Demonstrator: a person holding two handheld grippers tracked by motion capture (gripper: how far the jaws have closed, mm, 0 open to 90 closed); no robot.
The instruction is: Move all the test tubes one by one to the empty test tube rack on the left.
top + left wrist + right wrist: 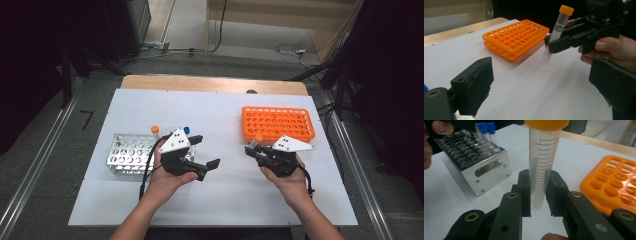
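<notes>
A clear graduated tube [541, 167] with an orange cap [566, 10] stands upright between the jaws of my right gripper [540, 193], which is shut on its lower half. In the high view this gripper [253, 148] hovers just in front of the orange rack [277, 123], whose holes look vacant. My left gripper [206, 151] is open with nothing between its fingers [474, 82]. It sits beside the right end of the metal rack [131, 152] and points toward the right gripper [564, 42].
The metal rack [481, 167] holds blue-capped tubes [485, 127] and an orange-capped one [155, 129] at its back row. A white board [220, 195] covers the table, with bare space between the two racks and along the front.
</notes>
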